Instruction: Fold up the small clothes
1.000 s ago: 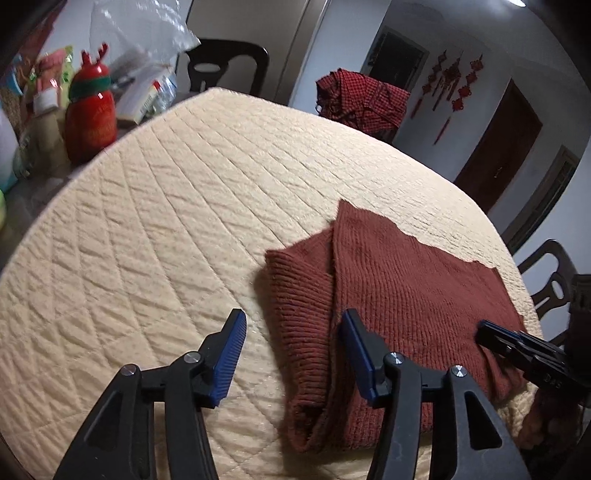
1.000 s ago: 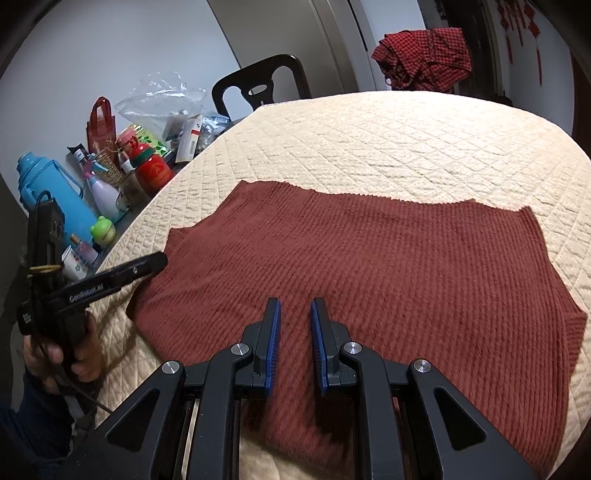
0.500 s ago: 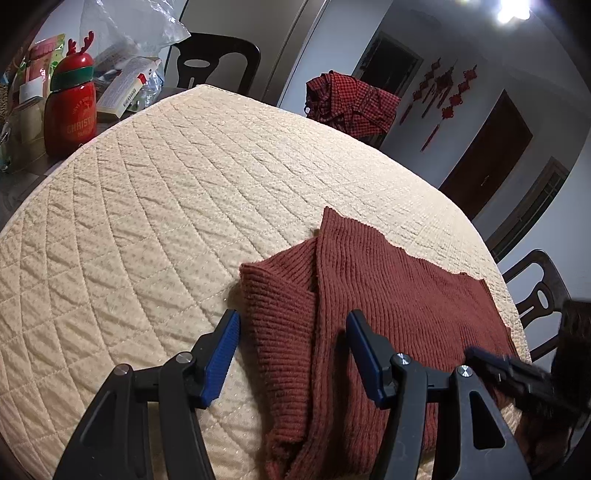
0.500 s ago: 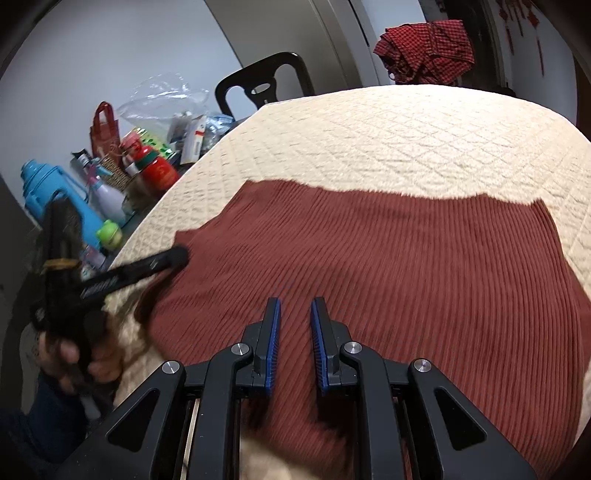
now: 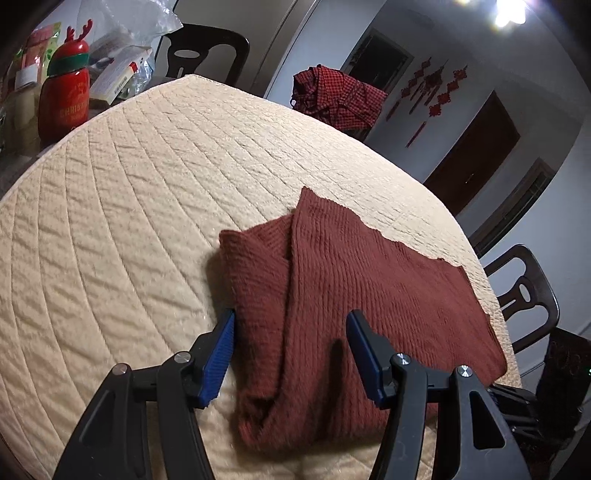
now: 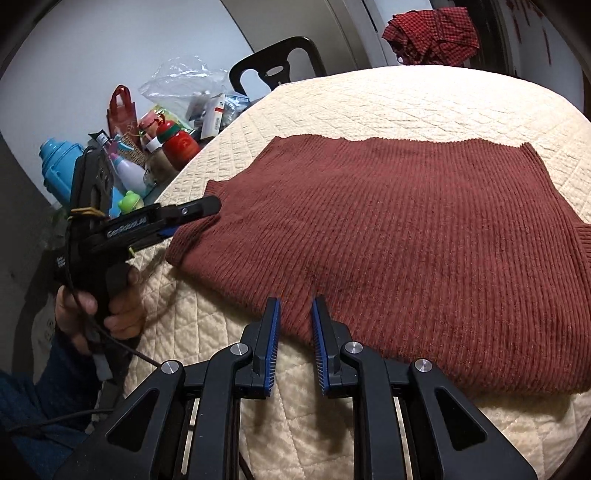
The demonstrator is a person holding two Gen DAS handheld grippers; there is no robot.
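Note:
A rust-red ribbed sweater lies flat on the beige quilted table cover, its left side folded over into a thick edge. My left gripper is open and straddles that folded edge, one blue pad at the fabric's rim and the other above the knit. In the right wrist view the sweater spreads wide and the left gripper, held by a hand, reaches its left corner. My right gripper hovers at the sweater's near hem with a narrow gap between its pads and nothing pinched.
Bottles and bags crowd the table's left side: a red reindeer bottle, a blue jug and a clear plastic bag. Black chairs stand round the table. A red plaid cloth lies beyond the far edge.
The left gripper has shifted right until its jaws straddle the sweater's folded edge, and they stand slightly wider. The right gripper has drawn back from mid-sweater to the near hem.

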